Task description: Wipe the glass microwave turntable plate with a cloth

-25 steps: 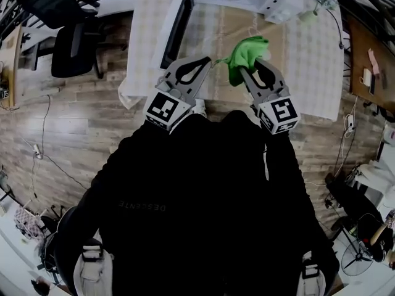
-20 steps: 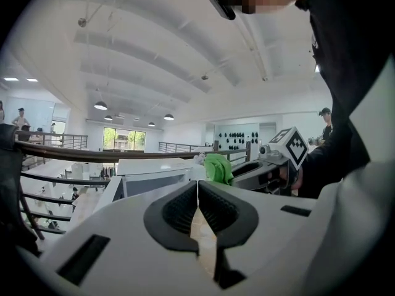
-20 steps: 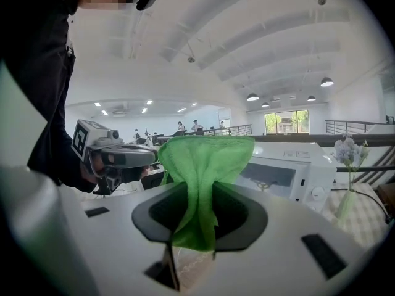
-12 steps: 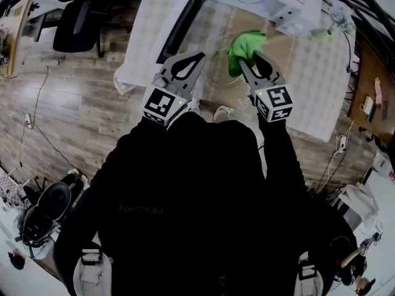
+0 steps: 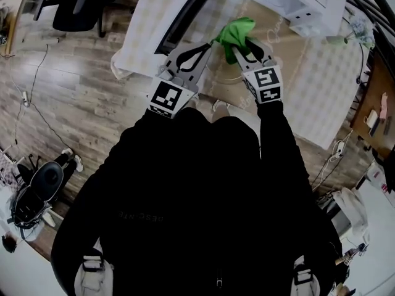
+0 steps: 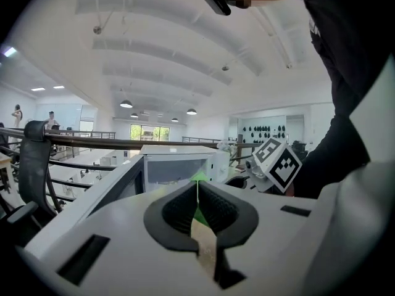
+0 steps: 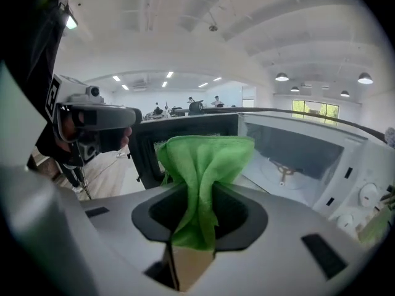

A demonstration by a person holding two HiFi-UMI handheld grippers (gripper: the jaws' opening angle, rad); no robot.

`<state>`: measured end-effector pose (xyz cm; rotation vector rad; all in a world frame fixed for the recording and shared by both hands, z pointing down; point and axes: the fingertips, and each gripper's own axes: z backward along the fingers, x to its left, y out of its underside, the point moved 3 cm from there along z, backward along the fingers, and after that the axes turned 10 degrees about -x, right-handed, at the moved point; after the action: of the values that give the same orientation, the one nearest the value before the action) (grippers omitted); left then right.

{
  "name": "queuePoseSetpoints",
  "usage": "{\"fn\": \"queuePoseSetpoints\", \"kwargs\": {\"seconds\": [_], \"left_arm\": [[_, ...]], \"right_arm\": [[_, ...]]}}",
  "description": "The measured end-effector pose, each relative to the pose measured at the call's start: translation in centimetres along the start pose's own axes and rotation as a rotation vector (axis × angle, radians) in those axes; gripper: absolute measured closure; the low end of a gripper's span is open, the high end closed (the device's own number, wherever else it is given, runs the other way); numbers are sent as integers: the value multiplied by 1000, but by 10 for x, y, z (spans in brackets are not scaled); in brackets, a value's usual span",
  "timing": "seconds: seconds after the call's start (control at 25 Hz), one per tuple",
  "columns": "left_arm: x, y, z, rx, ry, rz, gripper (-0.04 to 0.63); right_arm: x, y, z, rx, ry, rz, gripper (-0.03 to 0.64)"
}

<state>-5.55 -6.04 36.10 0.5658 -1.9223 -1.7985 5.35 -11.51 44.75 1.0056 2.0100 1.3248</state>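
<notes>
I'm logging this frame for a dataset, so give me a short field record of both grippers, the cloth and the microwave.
right gripper: shut on the green cloth, which bunches up above the jaws
left gripper: jaws together but for a thin slit; nothing clearly between them
microwave: door open; stands on the table
glass plate: cannot be made out; a hub shows on the cavity floor
grippers' position: side by side in front of the open microwave
</notes>
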Motion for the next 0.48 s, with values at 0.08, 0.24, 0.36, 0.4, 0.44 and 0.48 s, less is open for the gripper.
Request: {"fn": "queuePoseSetpoints", "kwargs": {"seconds": [0.08, 0.24, 0.36, 0.4, 0.44, 0.48], "left_arm": [[2, 11, -2, 9, -10, -1, 574], [5, 33, -9, 28, -24, 5, 574], [12, 50, -15, 39, -36, 15, 574], [14, 56, -17, 43, -40, 24, 574], [17, 61, -19, 45, -44, 34, 574], [20, 66, -21, 45, -49, 42, 574]], "right_arm": [[-1, 9, -17, 20, -12, 20, 479], [-6, 25, -46, 43, -22, 36, 479], [-9, 38, -65, 65, -20, 30, 479], [-9, 43, -71, 75, -20, 26, 479], [-10, 49, -76, 84, -21, 22, 479], [-10, 54, -82, 93, -22, 20, 479]]}}
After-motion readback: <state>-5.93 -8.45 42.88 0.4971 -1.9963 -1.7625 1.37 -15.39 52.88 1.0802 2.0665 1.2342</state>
